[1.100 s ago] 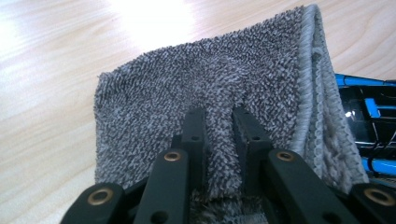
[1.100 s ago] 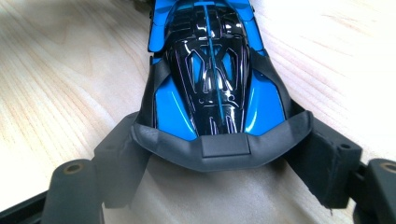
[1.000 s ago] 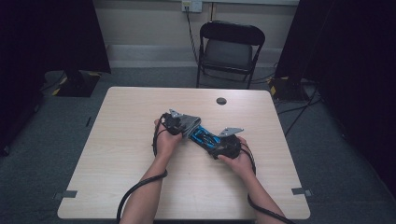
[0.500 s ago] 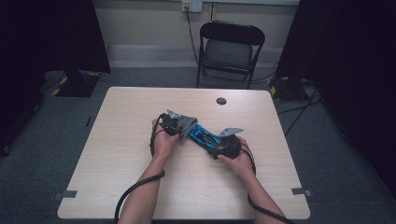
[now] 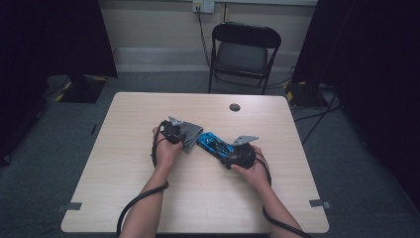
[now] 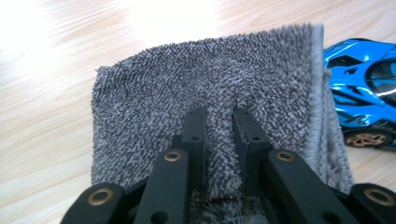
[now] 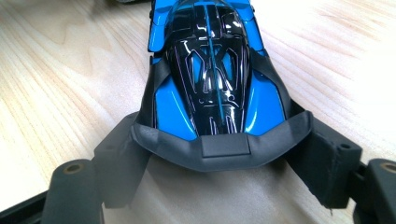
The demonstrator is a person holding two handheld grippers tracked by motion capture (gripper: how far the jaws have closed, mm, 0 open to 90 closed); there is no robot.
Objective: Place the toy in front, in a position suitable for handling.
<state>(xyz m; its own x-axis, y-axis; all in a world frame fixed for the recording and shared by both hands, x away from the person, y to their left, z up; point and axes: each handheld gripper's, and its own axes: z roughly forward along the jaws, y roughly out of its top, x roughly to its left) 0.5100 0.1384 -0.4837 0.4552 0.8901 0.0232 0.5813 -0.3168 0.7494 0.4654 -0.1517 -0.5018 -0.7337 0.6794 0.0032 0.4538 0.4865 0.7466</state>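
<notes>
A shiny blue and black toy car (image 5: 214,144) (image 7: 210,70) rests on the wooden table (image 5: 124,198), near its middle. My right gripper (image 5: 233,154) (image 7: 222,149) is shut on the car's rear end, one jaw on each side by the dark rear wing. My left gripper (image 5: 174,133) (image 6: 219,119) is shut on a fold of a grey terry cloth (image 5: 189,134) (image 6: 210,79). The cloth lies spread on the table just left of the car's nose (image 6: 369,93), its edge next to the car.
A small black round cap (image 5: 235,107) sits in the tabletop toward the far edge. A black folding chair (image 5: 245,52) stands beyond the table. Cables trail from both grippers toward the near edge.
My left gripper has slid a little to the left with the cloth pinched in it. The right gripper and the car have stayed put.
</notes>
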